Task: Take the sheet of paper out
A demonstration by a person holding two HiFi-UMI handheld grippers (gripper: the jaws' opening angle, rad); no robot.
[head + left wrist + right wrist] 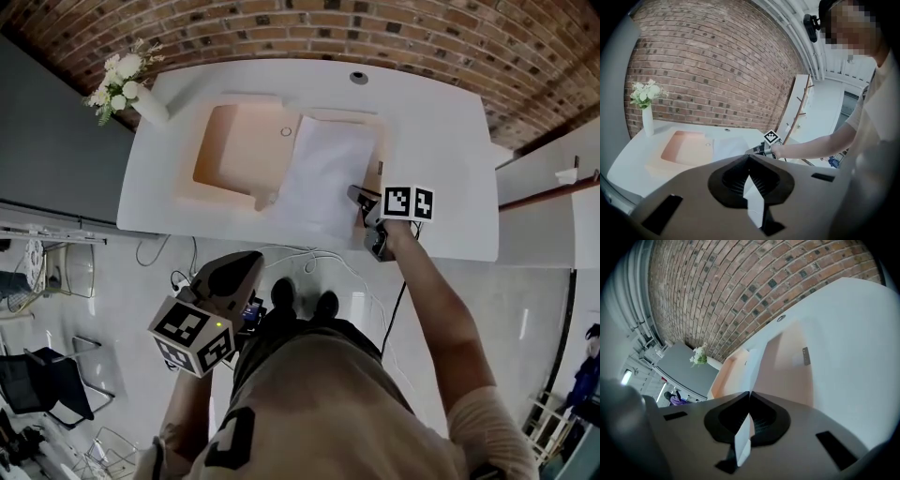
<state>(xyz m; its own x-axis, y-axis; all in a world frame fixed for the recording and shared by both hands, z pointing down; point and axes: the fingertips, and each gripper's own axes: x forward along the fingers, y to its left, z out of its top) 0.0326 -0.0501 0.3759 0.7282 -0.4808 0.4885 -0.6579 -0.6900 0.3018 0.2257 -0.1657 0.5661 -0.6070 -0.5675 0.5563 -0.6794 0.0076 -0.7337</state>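
Note:
A white sheet of paper lies partly in a shallow peach tray on the white table, and its near edge reaches over the tray's front rim. My right gripper is shut on the sheet's right near edge. In the right gripper view the sheet runs edge-on up from the closed jaws over the tray. My left gripper hangs over the floor in front of the table. Its jaws meet and hold nothing. From the left gripper view I see the sheet and the right gripper.
A white vase of flowers stands at the table's far left corner. A small round fitting sits near the back edge. A grey cabinet stands left of the table. Cables lie on the floor by my feet. A brick wall is behind.

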